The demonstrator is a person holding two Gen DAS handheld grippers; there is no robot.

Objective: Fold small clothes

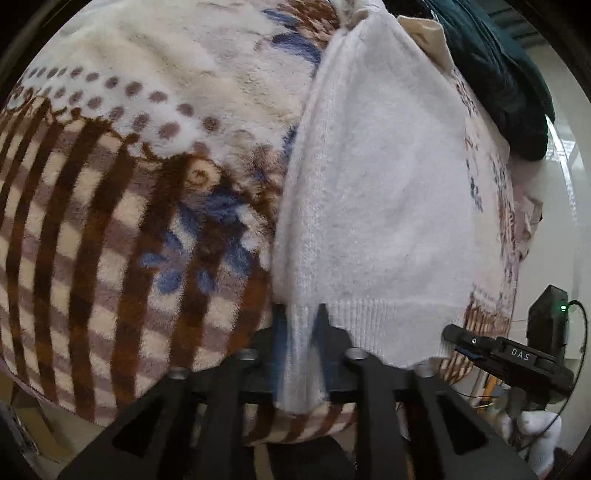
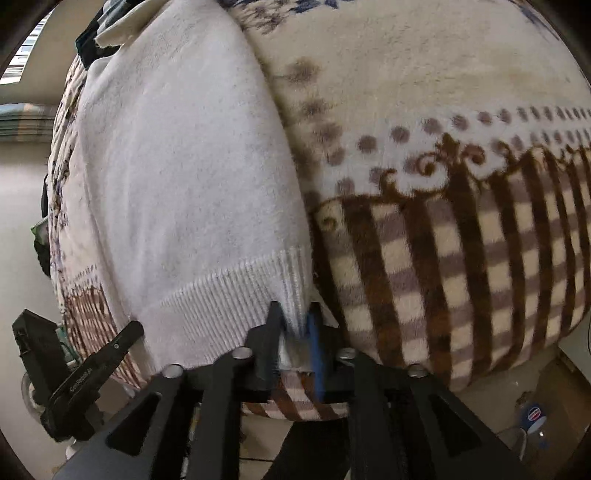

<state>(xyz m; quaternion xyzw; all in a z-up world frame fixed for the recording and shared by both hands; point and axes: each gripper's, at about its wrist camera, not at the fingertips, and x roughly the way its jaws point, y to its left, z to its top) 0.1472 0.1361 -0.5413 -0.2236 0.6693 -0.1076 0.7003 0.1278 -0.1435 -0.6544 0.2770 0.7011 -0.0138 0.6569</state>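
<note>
A white knitted garment (image 1: 373, 206) lies flat on a patterned fleece blanket (image 1: 110, 184), its ribbed hem toward me. My left gripper (image 1: 301, 314) is shut on the hem's left corner, with cloth hanging down between its fingers. In the right wrist view the same white garment (image 2: 192, 177) lies on the blanket (image 2: 443, 184), and my right gripper (image 2: 293, 314) is shut on the hem's right corner. The right gripper also shows in the left wrist view (image 1: 448, 334) at the hem's far corner, and the left gripper (image 2: 135, 326) shows in the right wrist view.
A dark green garment (image 1: 498, 74) and a cream cloth (image 1: 428, 33) lie at the blanket's far end. The blanket's near edge (image 2: 295, 410) drops off just under my grippers, with floor below. A bottle (image 2: 532, 417) stands on the floor at lower right.
</note>
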